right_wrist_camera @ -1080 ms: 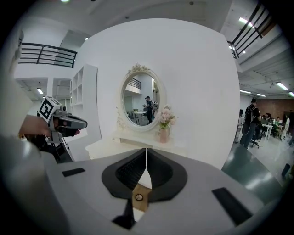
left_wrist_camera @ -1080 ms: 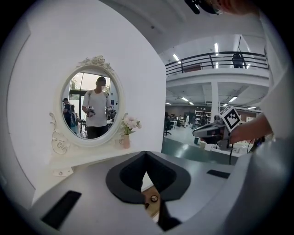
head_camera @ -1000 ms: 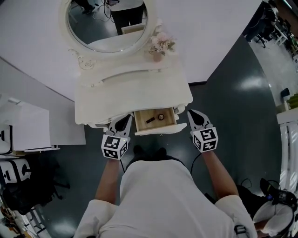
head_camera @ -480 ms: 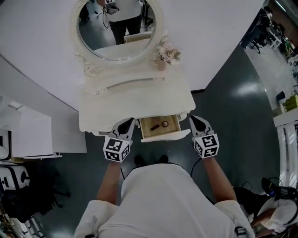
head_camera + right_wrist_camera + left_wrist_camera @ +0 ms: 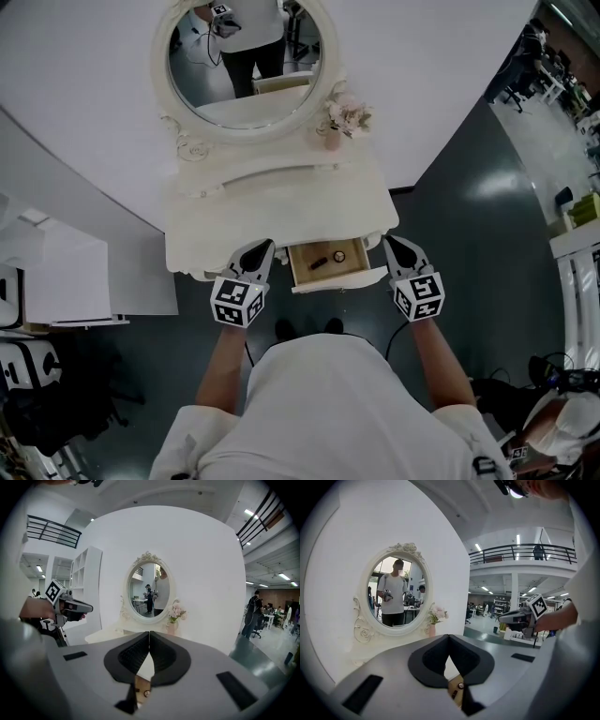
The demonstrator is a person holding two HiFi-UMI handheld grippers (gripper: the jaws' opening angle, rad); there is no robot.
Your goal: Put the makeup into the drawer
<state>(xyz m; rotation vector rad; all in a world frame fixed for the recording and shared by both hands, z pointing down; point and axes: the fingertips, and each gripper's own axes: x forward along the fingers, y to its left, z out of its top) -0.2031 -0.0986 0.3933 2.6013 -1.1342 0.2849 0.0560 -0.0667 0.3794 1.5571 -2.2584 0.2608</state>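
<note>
**Both grippers clenched and empty; makeup lies in the open drawer**

You hold the left gripper [image 5: 260,251] just beside the left side of the open drawer [image 5: 339,278], and the right gripper [image 5: 395,247] just beside its right side; both sit at the front edge of the cream dressing table [image 5: 234,225]; whether either one touches the wood cannot be told. In the left gripper view your two dark jaws meet tip to tip with nothing between them; the right gripper view shows the same, jaws pressed together and empty.

The makeup [image 5: 319,262], a dark stick, lies slantwise on the drawer's pale wooden floor, a little left of the middle; a small round thing [image 5: 338,255] lies near it on the right, apart from it; neither gripper touches either one. The drawer stands pulled out toward you from the middle of the table's front.

At the back of the table top the oval mirror [image 5: 246,56] stands upright in its ornate white frame; a small vase of pale flowers [image 5: 345,120] stands at the frame's lower right. The glass reflects a person in a white top.

Each gripper view catches your other gripper off to one side, with the table between them. A white shelf unit [image 5: 66,272] stands to the table's left on the dark grey floor [image 5: 469,244].
</note>
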